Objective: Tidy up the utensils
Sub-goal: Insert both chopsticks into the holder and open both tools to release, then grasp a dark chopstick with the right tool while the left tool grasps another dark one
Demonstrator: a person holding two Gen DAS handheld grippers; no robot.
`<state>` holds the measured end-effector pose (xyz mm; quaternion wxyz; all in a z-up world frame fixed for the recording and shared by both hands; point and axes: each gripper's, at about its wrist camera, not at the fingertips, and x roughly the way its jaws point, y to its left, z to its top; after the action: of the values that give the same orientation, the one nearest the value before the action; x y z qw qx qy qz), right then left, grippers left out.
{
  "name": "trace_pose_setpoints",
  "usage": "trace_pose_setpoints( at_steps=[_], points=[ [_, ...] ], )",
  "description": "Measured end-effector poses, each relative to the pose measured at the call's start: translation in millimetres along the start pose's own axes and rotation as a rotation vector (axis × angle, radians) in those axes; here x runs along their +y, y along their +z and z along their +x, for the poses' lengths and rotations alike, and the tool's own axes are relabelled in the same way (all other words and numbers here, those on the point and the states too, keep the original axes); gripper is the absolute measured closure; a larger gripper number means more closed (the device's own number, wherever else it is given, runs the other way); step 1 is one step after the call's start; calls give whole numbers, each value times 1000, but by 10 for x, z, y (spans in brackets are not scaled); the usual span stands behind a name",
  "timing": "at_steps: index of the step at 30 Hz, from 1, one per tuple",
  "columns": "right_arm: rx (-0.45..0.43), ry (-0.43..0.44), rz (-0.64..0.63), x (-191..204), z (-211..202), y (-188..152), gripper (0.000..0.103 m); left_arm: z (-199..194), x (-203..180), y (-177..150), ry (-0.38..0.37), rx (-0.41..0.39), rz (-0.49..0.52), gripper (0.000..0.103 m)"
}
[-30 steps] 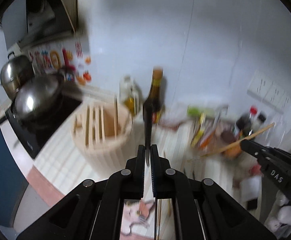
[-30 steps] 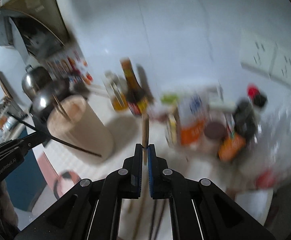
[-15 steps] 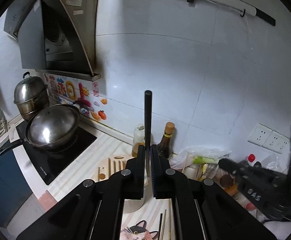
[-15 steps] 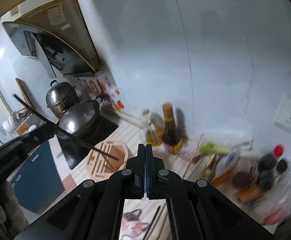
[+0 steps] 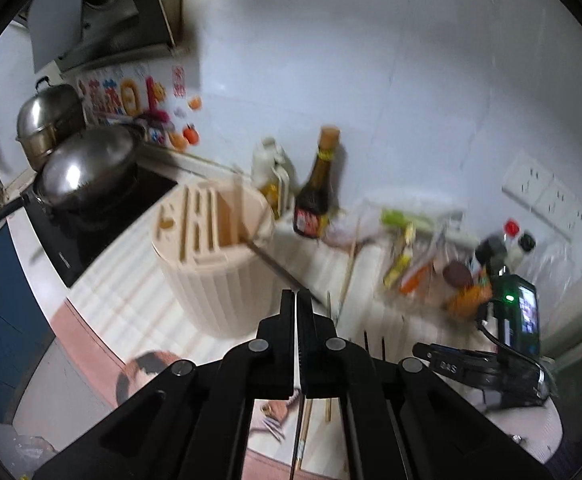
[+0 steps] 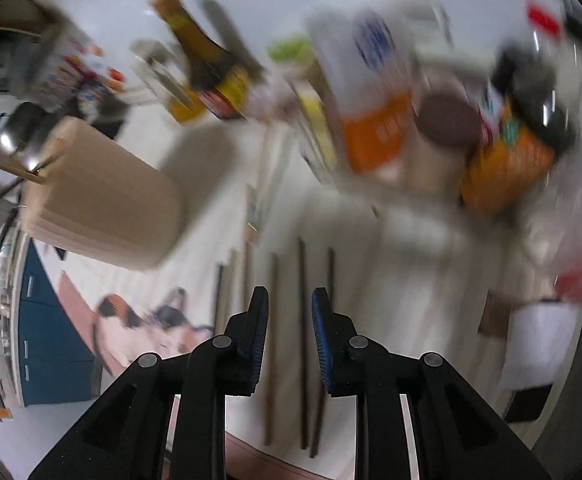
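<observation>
Black right claw [image 6: 290,312] is opening, apparently empty, above chopsticks [image 6: 301,340]; left claw [image 5: 296,312] closed.

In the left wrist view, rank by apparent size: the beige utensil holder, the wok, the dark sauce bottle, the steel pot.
1. Beige utensil holder, though it sits nearest the camera.
2. Wok.
3. Steel pot and dark sauce bottle look about alike; the pot is farther off and partly hidden, so I won't rank them.

Motion blur smears the right wrist view: the labels on the bottles and packets [image 6: 375,116] are unreadable. The chopsticks [image 6: 302,344] on the counter run partly hidden behind the right gripper [image 6: 290,312]
</observation>
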<state>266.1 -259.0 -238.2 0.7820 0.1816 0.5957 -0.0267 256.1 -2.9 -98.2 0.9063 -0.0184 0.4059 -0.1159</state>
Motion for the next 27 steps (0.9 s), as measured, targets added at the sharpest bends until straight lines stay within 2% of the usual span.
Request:
trace_pose_setpoints(
  at_steps=[7, 15, 16, 18, 19, 20, 21, 27],
  points=[
    [92, -57, 20, -207, 574, -115, 79, 131, -95, -196, 20, 48, 33, 103],
    [181, -151, -37, -83, 1020, -244, 79, 151, -169, -287, 11, 60, 51, 98],
    [164, -162, -49, -60, 1009, -266, 79, 186, -159, -313, 16, 69, 45, 98],
    [153, -210, -97, 11, 1037, -339, 82, 318, -131, -402, 27, 98, 39, 89],
    [145, -229, -108, 28, 1043, -361, 84, 380, -122, -447, 32, 110, 39, 68],
    [132, -245, -122, 26, 1041, -390, 90, 463, -108, -499, 36, 127, 38, 34],
    [126, -235, -118, -13, 1029, -417, 97, 552, -95, -556, 41, 146, 39, 23],
    [175, -231, -89, -388, 934, -622, 98, 1212, -92, -880, 71, 302, 58, 22]
  ],
)
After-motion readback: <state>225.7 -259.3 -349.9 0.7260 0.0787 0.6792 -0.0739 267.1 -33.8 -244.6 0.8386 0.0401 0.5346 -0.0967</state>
